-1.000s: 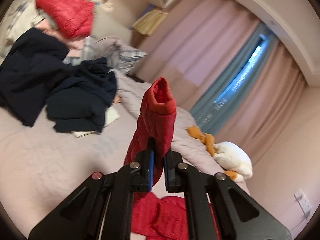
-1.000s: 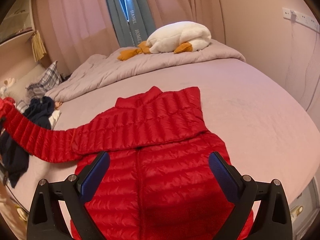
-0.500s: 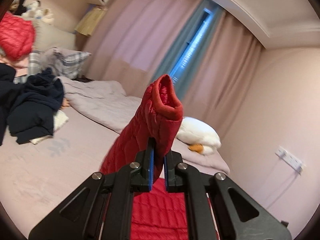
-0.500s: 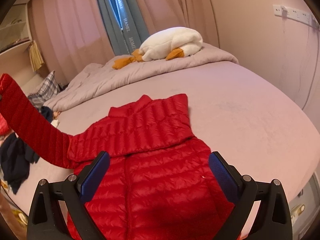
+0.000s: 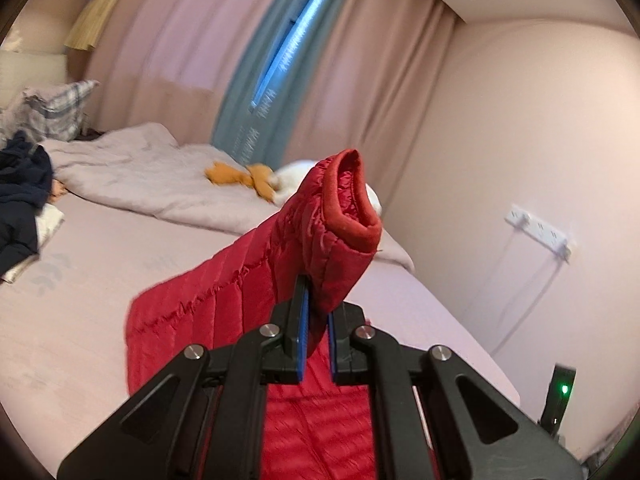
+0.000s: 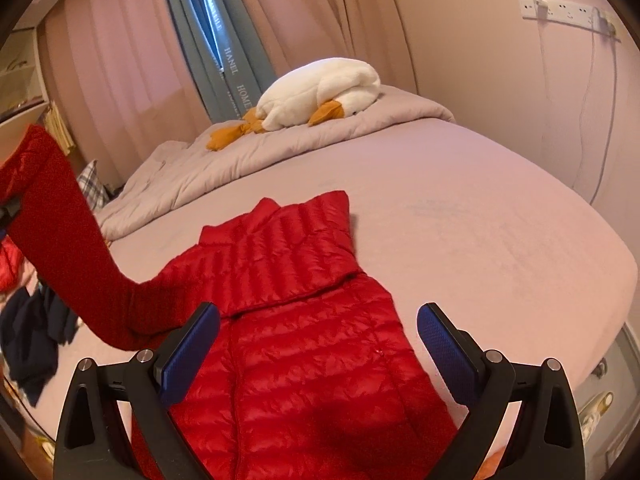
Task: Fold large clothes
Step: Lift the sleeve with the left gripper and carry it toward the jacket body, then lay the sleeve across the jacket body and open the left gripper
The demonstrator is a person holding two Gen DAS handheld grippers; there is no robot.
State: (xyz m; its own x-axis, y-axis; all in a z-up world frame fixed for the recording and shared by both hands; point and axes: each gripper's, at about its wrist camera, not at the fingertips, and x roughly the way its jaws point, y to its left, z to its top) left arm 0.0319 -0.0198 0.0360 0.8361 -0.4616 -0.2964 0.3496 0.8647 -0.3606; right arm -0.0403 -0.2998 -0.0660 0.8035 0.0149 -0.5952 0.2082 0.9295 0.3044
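Note:
A red quilted down jacket (image 6: 304, 344) lies flat on the pink bed (image 6: 500, 216), one sleeve folded across its upper body. My left gripper (image 5: 316, 320) is shut on the cuff of the other sleeve (image 5: 340, 216) and holds it up above the jacket. In the right wrist view that raised sleeve (image 6: 60, 240) stretches up to the left edge. My right gripper (image 6: 318, 344) is open and empty, hovering over the lower part of the jacket.
A white plush duck (image 6: 320, 92) lies on a crumpled grey quilt (image 6: 248, 152) at the bed's far end. Dark clothes (image 5: 20, 196) are piled at the left of the bed. Curtains (image 5: 280, 60) and a wall with a power strip (image 5: 540, 232) stand beyond.
My left gripper has swung the held sleeve up and to the right, over the jacket body. The right gripper has stayed open above the jacket and moved in slightly.

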